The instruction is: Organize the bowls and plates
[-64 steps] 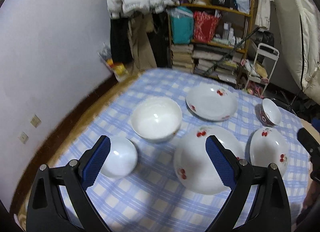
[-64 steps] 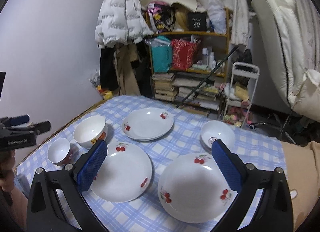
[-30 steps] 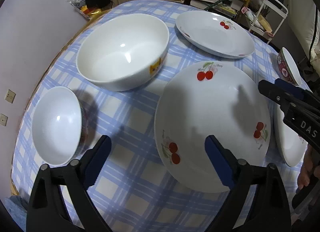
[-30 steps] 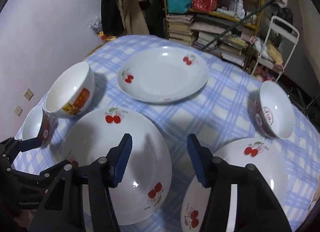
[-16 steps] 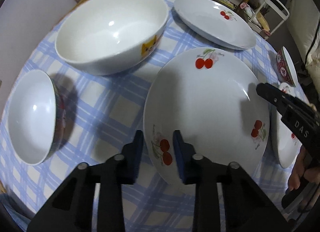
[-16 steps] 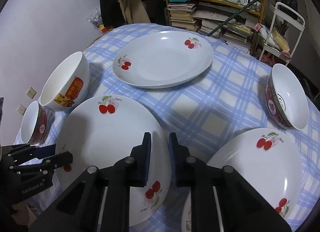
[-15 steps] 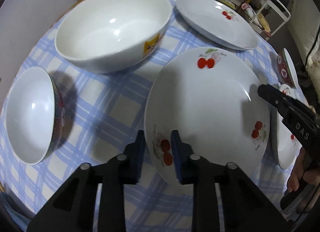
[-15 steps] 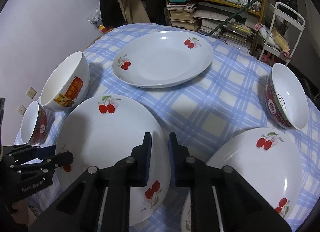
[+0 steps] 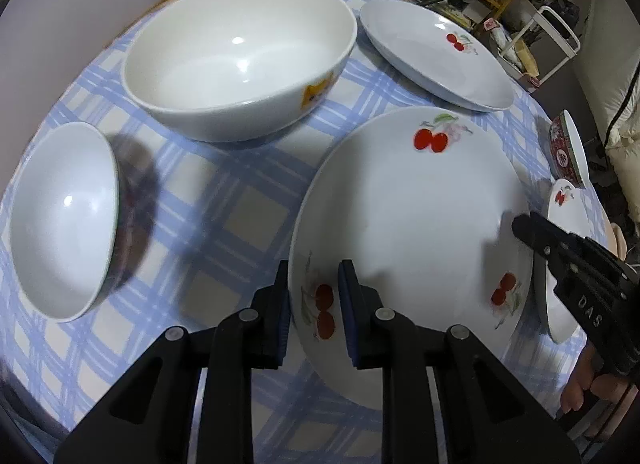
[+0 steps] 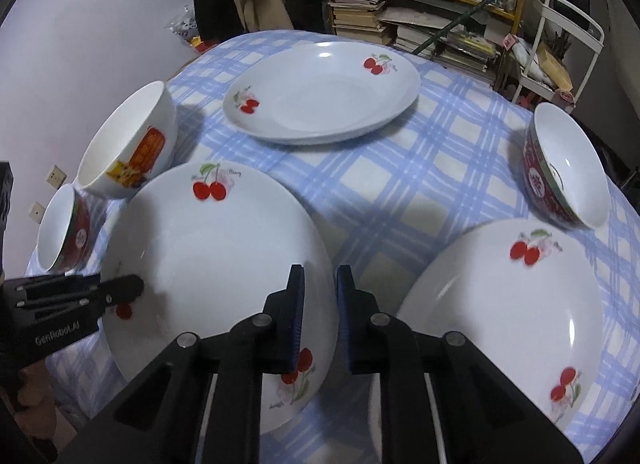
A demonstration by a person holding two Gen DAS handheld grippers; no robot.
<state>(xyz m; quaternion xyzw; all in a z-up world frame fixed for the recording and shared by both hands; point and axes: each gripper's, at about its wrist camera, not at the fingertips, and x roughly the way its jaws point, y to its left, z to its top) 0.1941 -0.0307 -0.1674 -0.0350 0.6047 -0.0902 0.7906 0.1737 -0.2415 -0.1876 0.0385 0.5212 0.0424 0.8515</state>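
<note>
Two grippers pinch one cherry plate (image 9: 408,200) on the checked tablecloth (image 9: 224,232), so I can lift it level. My left gripper (image 9: 313,304) has just narrowed onto its near-left rim; my right gripper (image 10: 320,308) has just narrowed onto the opposite rim. I judge it's bound for the second plate (image 10: 504,312), beside the red bowl (image 10: 564,176).

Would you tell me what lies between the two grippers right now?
The cherry plate: left gripper and right gripper each straddle its rim on opposite sides, shown in both wrist views.
</note>
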